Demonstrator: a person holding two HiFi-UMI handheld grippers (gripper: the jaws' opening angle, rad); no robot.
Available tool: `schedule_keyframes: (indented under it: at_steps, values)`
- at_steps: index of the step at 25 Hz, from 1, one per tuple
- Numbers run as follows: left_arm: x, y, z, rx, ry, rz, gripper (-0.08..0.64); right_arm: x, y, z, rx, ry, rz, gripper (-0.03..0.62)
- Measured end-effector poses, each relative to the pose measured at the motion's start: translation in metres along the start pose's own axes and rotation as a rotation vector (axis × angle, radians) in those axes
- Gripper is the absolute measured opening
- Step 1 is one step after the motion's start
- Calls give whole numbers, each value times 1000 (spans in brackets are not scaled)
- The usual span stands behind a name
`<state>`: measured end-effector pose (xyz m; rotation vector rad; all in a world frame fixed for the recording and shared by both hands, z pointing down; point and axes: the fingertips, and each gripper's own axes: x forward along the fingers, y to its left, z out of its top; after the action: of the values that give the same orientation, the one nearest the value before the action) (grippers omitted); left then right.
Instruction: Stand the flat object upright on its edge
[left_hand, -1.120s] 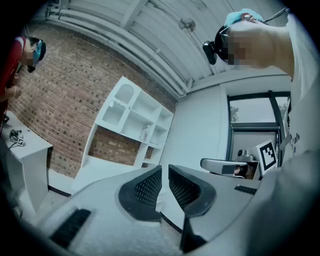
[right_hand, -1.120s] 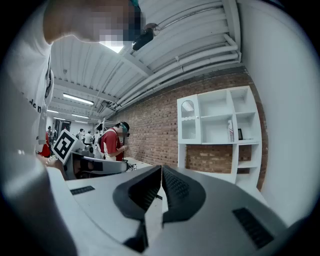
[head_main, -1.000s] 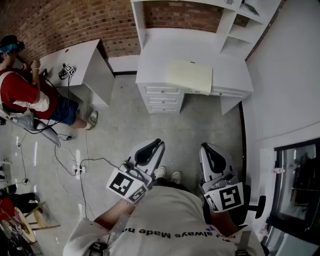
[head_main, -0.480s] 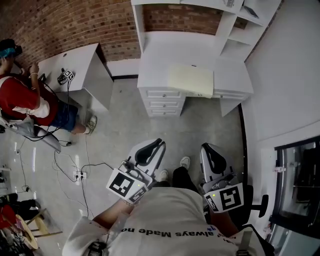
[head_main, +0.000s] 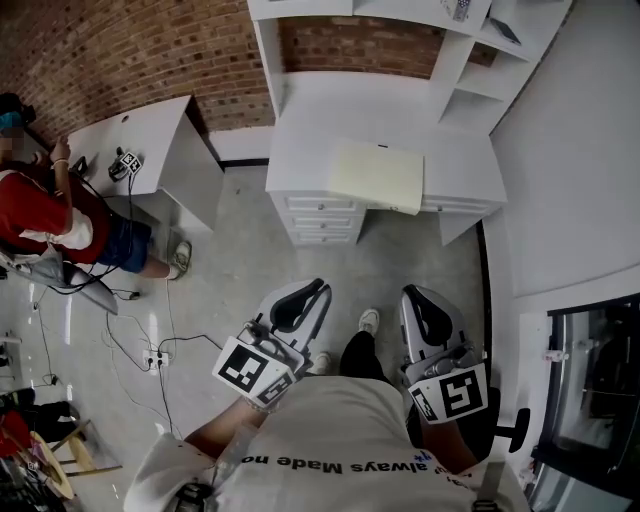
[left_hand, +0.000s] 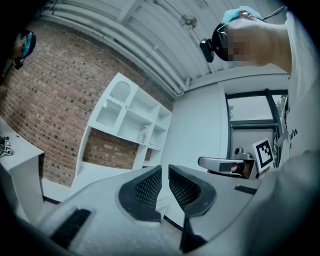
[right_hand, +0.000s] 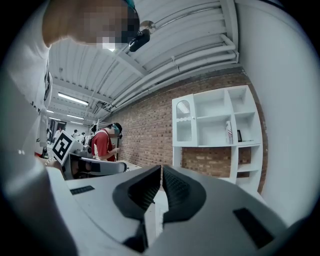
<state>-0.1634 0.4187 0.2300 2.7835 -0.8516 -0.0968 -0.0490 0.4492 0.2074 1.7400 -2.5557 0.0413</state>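
We hold both tools low in front of us, well apart from the table (head_main: 320, 110). The left tool (head_main: 300, 297) has its jaws drawn together, with only a thin slit between the pads and nothing in it. The right tool (head_main: 422, 306), at 3 o'clock from the left one, is closed on nothing as well.

The flat object (head_main: 377, 174), a pale yellow sheet, lies flat on the white table at 12 o'clock from the tools, towards the table's front edge. Just below it in the head view are the drawers (head_main: 322, 218).

A white shelf unit (head_main: 480, 60) rises at the table's far side, at 1 o'clock. At 9 o'clock a person in a red top (head_main: 40, 215) sits by a second table (head_main: 150, 135) against the brick wall (head_main: 120, 50). Cables trail across the grey floor (head_main: 240, 260).
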Motion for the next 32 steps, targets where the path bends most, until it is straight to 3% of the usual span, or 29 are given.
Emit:
schedule_keyframes:
  at_steps: [19, 32]
  values:
    - [179, 9, 7, -3, -2, 55, 46, 52, -177, 3, 5, 1, 57, 17]
    - [237, 38, -3, -44, 17, 74, 48, 93, -224, -15, 2, 51, 92, 18]
